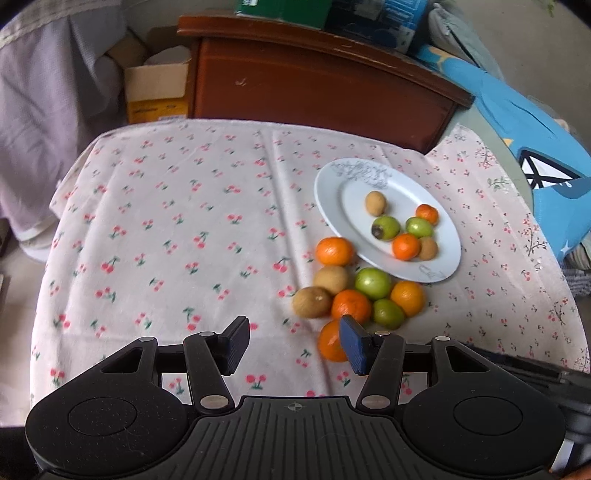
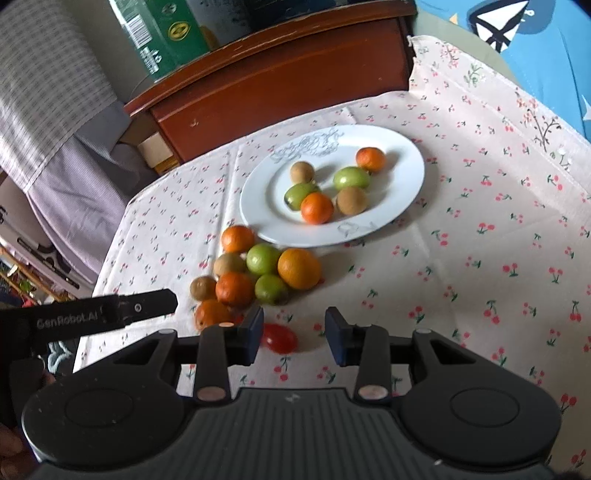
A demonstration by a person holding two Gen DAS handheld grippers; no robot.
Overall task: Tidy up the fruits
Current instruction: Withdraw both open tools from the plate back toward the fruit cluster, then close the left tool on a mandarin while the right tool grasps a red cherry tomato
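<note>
Behind the tablecloth (image 1: 184,229), a wooden cabinet (image 1: 314,85) stands.

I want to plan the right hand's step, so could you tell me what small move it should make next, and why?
Probably ease the right gripper down over the small red fruit. Its jaws are open and empty, the fruit lies on the tablecloth just ahead between them, apart from the pile, and the plate has room.

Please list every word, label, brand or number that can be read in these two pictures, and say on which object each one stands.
"GenRobot.AI": white letters on the black left gripper, seen in the right wrist view.
Tall green carton on the brown wooden cabinet: yellow oval emblem and barcode, too blurred to read.
Blue printed box: print unreadable.
White oval plate: grey drawing, no words.
</note>
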